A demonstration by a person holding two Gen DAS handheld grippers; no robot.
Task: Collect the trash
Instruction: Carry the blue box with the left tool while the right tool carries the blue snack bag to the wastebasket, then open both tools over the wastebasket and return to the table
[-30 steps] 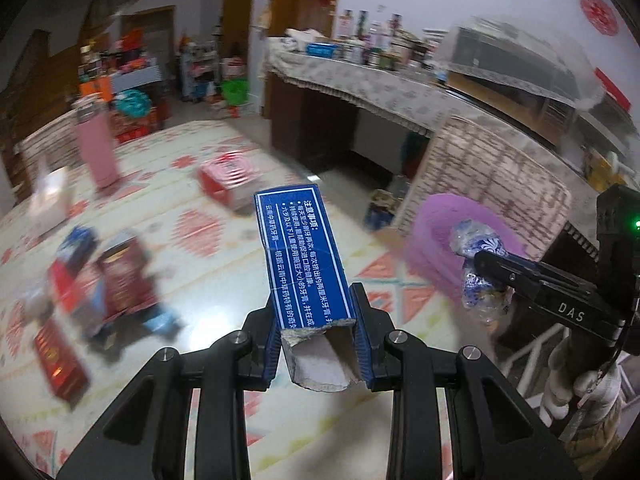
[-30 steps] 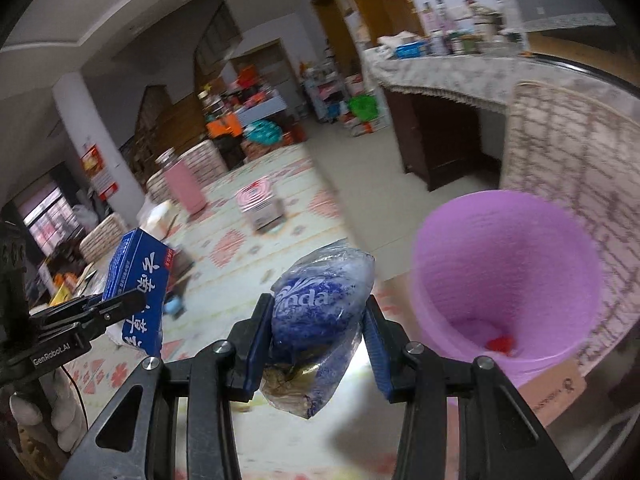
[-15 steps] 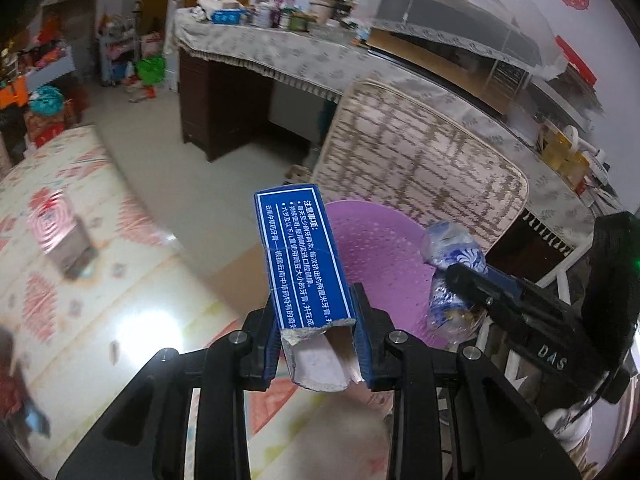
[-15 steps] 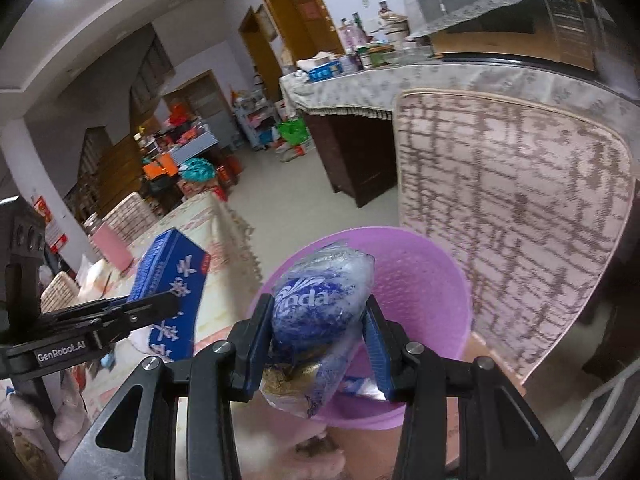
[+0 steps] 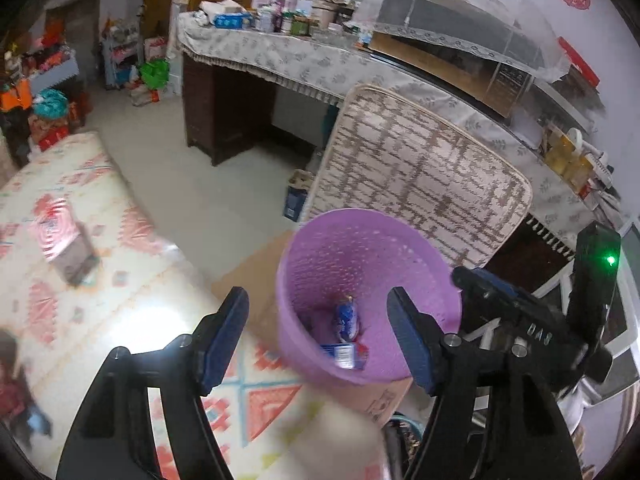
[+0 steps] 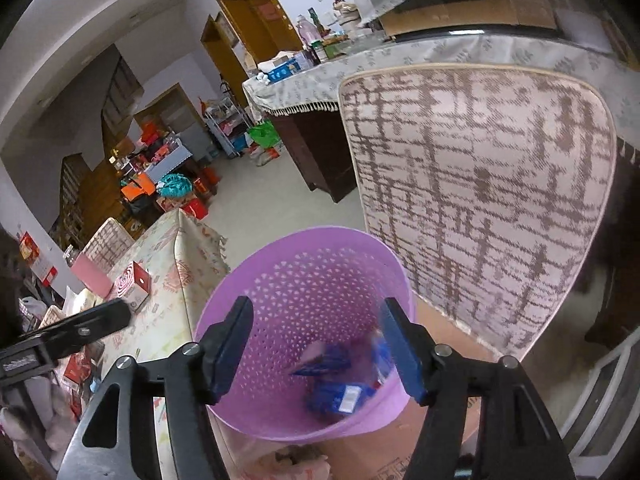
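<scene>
- Both of your grippers hang over the round purple perforated plastic waste basket [image 5: 362, 276], and neither one holds anything.
- Your left gripper [image 5: 318, 336] has just been opening: its blue-padded jaws stand wide apart with nothing between them, and the pads touch nothing.
- Your right gripper [image 6: 316, 344] has likewise just been opening; its jaws are spread, and the gap frames only the basket's inside.
- The trash lies at the bottom of the basket: in the left wrist view you see a crumpled blue-and-white plastic wrapper [image 5: 347, 317] standing against the wall, with a flat blue cardboard box [image 5: 345, 354] just in front of it.
- In the right wrist view the same heap is blurred; you can make out blue pieces, one with a white label, but not which piece is which.
- The basket sits on a piece of brown cardboard [image 5: 252, 276] on the floor, beside the edge of the patterned cream-and-red table cover [image 5: 132, 288].
- Behind the basket leans a beige cushion with a brown grid pattern [image 6: 476, 200], close to its far rim.
- Your right gripper's black finger shows at the right of the left wrist view, near the basket's rim.
</scene>
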